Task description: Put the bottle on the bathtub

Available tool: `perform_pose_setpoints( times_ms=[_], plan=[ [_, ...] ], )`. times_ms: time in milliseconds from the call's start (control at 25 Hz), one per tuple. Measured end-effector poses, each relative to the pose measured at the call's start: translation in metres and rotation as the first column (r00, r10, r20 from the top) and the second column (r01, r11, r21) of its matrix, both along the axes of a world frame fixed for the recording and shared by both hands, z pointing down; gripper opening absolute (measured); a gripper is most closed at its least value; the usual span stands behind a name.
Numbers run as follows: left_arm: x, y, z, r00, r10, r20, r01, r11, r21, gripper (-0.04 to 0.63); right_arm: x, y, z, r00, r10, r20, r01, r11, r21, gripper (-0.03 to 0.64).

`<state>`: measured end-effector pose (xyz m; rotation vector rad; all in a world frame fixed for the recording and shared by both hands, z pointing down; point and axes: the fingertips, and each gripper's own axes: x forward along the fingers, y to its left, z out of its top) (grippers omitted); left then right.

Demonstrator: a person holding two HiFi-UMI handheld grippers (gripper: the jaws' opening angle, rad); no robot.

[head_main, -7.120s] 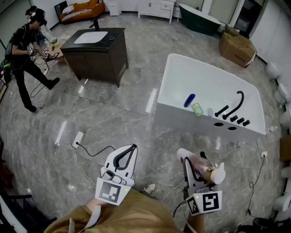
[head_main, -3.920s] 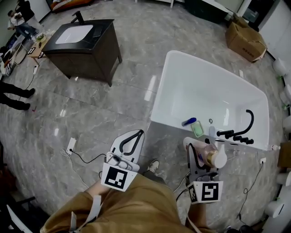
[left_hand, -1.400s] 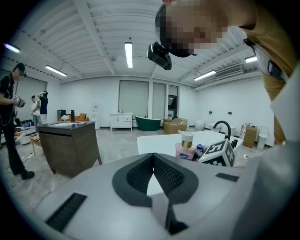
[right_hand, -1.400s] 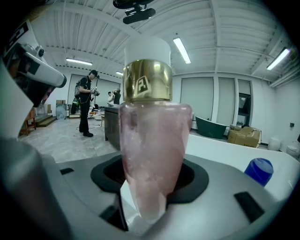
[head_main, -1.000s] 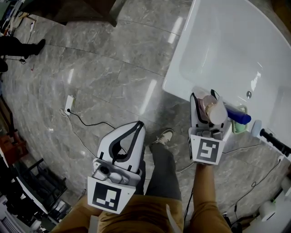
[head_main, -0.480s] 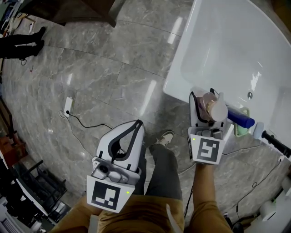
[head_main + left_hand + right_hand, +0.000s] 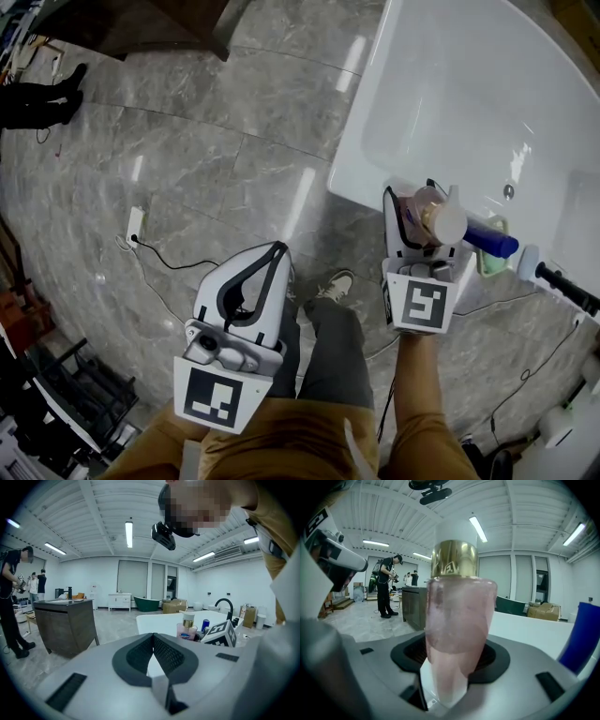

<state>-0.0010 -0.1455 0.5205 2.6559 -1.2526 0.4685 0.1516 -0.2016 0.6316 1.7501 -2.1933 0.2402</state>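
Note:
The pink bottle (image 7: 437,217), with its gold collar and white pump, stands upright in my right gripper (image 7: 413,221), which is shut on its body. It hangs over the near rim of the white bathtub (image 7: 450,103). In the right gripper view the bottle (image 7: 457,616) fills the middle between the dark pads, and the tub rim (image 7: 525,623) lies behind it. My left gripper (image 7: 255,281) is shut with nothing in it, low over the marble floor left of the tub. In the left gripper view its pads (image 7: 164,651) meet at the tip, and the bottle (image 7: 187,626) shows beyond.
A blue bottle (image 7: 488,241) lies on the tub rim beside a green soap dish (image 7: 491,262), with a black faucet (image 7: 564,287) further right. A power strip and cable (image 7: 132,231) lie on the floor. A dark vanity (image 7: 65,623) and a person (image 7: 11,604) stand off to the left.
Since the oldest frames I have come up to the tub with the bottle in the right gripper. Over the last second both grippers have stayed almost still.

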Motion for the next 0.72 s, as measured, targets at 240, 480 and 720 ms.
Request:
perform_pose_setpoints(
  times_ms=[240, 480, 720],
  plan=[
    [0.001, -0.002, 0.003, 1.000, 0.007, -0.002, -0.007, 1.000, 0.001, 0.008, 0.000, 0.000, 0.000, 1.000, -0.011, 0.003, 0.011, 1.000, -0.002, 0.250],
    [0.008, -0.002, 0.007, 1.000, 0.023, -0.019, -0.023, 1.000, 0.010, 0.008, 0.004, 0.002, -0.003, 0.999, -0.008, -0.036, 0.008, 1.000, 0.005, 0.305],
    [0.010, 0.001, 0.002, 0.999, 0.035, -0.033, -0.034, 0.999, 0.014, 0.008, 0.006, 0.010, -0.011, 0.998, -0.014, -0.066, 0.016, 0.999, 0.029, 0.318]
  ],
)
